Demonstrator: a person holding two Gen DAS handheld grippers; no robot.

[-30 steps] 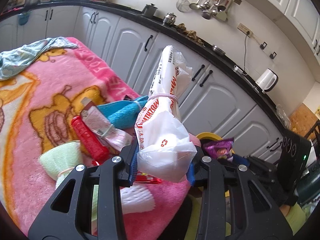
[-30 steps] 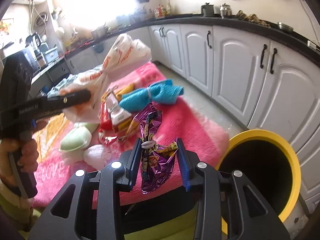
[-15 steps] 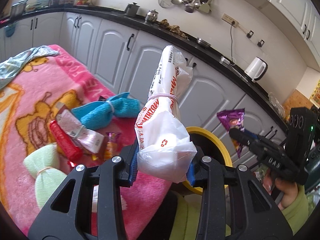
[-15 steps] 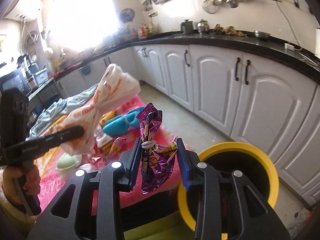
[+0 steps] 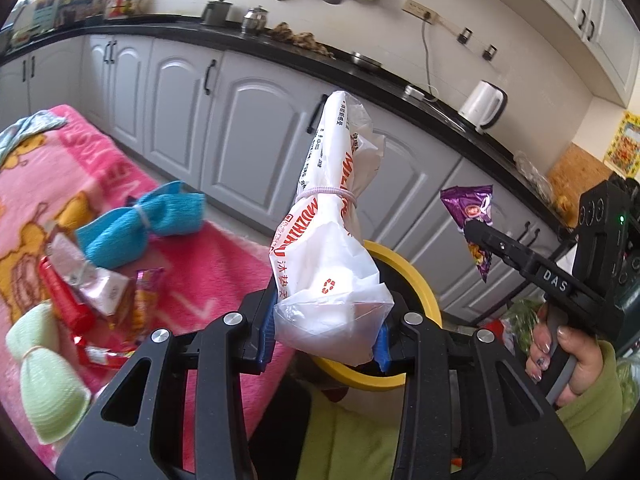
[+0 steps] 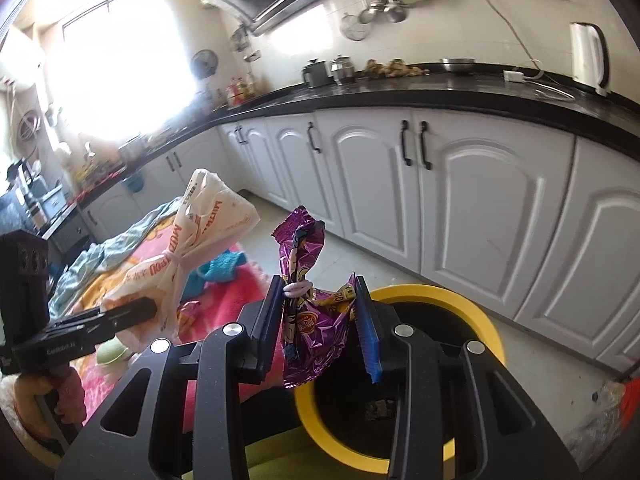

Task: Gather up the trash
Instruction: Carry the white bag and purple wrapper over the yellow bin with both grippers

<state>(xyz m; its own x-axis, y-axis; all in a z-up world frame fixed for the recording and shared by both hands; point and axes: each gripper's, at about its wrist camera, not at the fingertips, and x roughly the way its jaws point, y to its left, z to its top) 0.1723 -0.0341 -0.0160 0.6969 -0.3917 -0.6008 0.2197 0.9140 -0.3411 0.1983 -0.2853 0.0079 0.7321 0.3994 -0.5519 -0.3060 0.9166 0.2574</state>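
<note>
My left gripper (image 5: pixel 324 328) is shut on a white plastic bag (image 5: pixel 328 256) with red print, tied with a band and standing upright between the pads. Behind it shows the rim of a yellow bin (image 5: pixel 424 276). My right gripper (image 6: pixel 322 324) is shut on a crumpled purple snack wrapper (image 6: pixel 312 320), held over the near rim of the yellow bin (image 6: pixel 476 312) with its dark inside. In the left wrist view the right gripper (image 5: pixel 476 236) with the wrapper (image 5: pixel 468 208) hangs at the right, held by a hand. The right wrist view has the left gripper (image 6: pixel 136 312) and white bag (image 6: pixel 200 236) at the left.
A pink blanket (image 5: pixel 208 272) carries a blue tied cloth (image 5: pixel 140 224), a green tied cloth (image 5: pixel 44 380), a red packet (image 5: pixel 64 300) and small wrappers (image 5: pixel 140 300). White cabinets (image 6: pixel 460 196) under a black counter run behind the bin. A kettle (image 5: pixel 482 106) stands on the counter.
Both grippers have swung right, away from the blanket and over toward the yellow bin, each keeping its load. The purple wrapper now hangs above the bin's rim.
</note>
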